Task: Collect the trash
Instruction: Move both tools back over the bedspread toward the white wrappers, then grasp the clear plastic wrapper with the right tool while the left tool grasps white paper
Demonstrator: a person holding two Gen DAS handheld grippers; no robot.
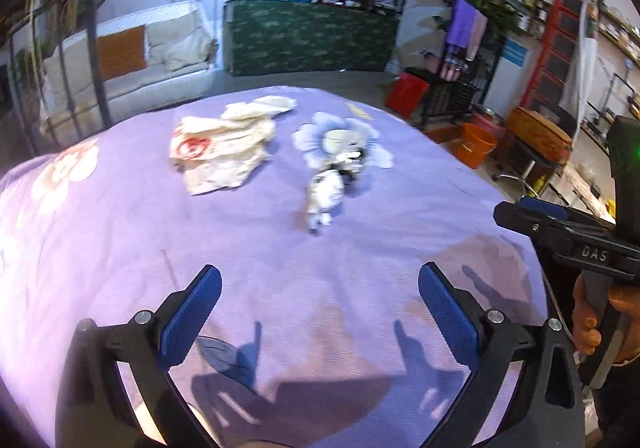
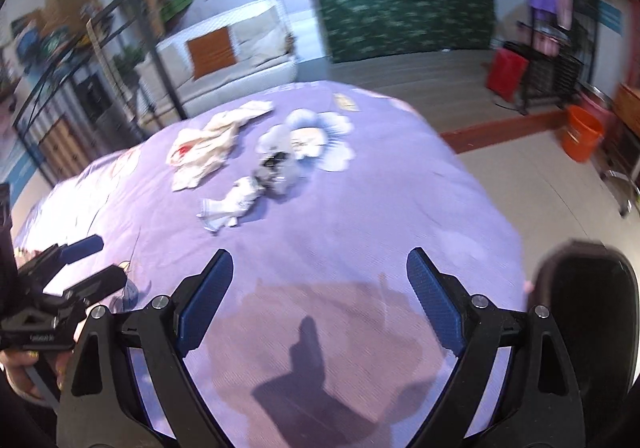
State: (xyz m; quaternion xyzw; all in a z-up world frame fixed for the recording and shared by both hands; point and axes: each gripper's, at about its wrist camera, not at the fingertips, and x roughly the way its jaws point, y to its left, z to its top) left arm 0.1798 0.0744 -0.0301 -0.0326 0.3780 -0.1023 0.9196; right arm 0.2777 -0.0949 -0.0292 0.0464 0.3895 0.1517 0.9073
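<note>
A lilac bedspread (image 1: 248,232) printed with a pale blue flower (image 1: 372,136) covers the bed. Beyond it stand a cream sofa (image 1: 160,56) with an orange cushion (image 1: 122,52), a green patterned counter (image 1: 312,36), an orange bucket (image 1: 478,144) and a red bin (image 1: 406,94).

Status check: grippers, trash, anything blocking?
Left gripper open, empty. Right gripper open, empty. Cream bag and crumpled wrapper lie untouched on the purple bedspread. Path clear.

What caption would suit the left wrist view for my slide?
Open left hand-held gripper over a purple bedspread, facing a crumpled plastic bag and a wad of paper.
</note>
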